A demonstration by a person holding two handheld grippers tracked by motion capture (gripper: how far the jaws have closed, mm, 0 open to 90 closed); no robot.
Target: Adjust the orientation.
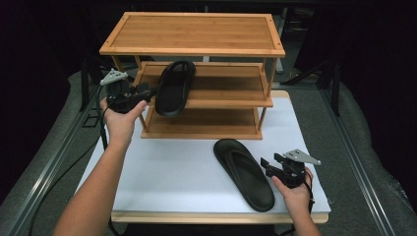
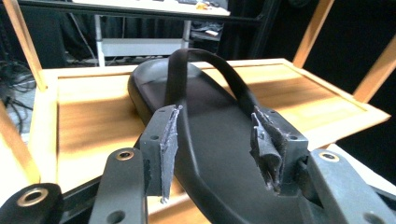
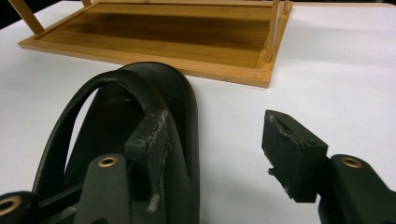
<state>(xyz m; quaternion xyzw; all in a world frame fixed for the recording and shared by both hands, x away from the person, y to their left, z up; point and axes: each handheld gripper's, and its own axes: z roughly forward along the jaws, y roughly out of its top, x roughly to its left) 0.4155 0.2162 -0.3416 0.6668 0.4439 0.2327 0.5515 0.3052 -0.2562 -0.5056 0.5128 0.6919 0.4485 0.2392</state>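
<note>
1. A bamboo shoe rack (image 1: 193, 49) with three shelves stands at the far side of the white table (image 1: 162, 172).
2. One black flip-flop (image 1: 174, 87) lies on the rack's middle shelf (image 1: 231, 86), at its left end. Its toe points far, and its heel hangs over the shelf's near edge.
3. The left gripper (image 1: 150, 91) is held level at the left of the rack, pointing right at that flip-flop. In the left gripper view its jaws stand parted on either side of the heel part of the sole (image 2: 219, 158). The pads are just beside the edges; whether they touch is hard to tell, and no squeeze shows.
4. The second flip-flop (image 1: 244, 173) lies flat on the table, near and right of the rack, heel toward the near edge.
5. The right gripper (image 1: 266, 167) rests just right of this flip-flop. Its jaws are wide apart: one stands over the sole's edge by the strap (image 3: 116, 93), the other over bare table, and nothing is clamped.
</note>
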